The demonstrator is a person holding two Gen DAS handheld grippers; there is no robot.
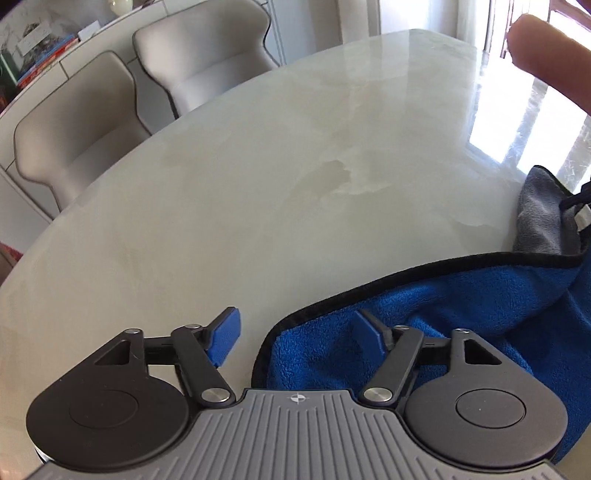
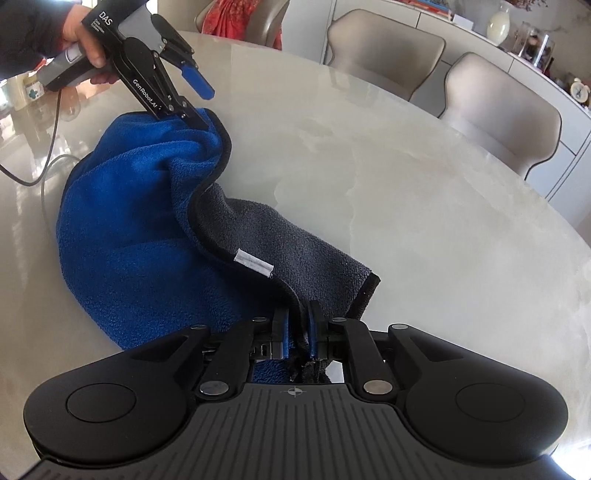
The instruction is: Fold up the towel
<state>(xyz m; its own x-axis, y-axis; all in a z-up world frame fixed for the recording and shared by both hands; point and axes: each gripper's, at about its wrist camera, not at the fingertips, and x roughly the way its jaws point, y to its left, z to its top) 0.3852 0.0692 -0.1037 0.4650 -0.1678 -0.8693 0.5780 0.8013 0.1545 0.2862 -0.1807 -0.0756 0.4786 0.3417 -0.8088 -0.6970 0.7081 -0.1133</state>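
A towel, blue on one side (image 2: 122,229) and grey on the other (image 2: 280,240), with black trim and a white tag (image 2: 254,263), lies bunched on the marble table (image 2: 424,206). My right gripper (image 2: 298,325) is shut on the towel's near edge. My left gripper (image 1: 295,328) is open over the towel's far corner (image 1: 424,314); one pad rests on the blue cloth, the other is over bare table. In the right wrist view the left gripper (image 2: 201,107) is open, its lower finger touching the blue corner.
Beige chairs (image 1: 77,125) (image 2: 506,122) stand along the table's far side. A cable (image 2: 48,140) trails across the table left of the towel. A sideboard with a vase (image 2: 498,24) and clock (image 2: 580,90) is behind the chairs.
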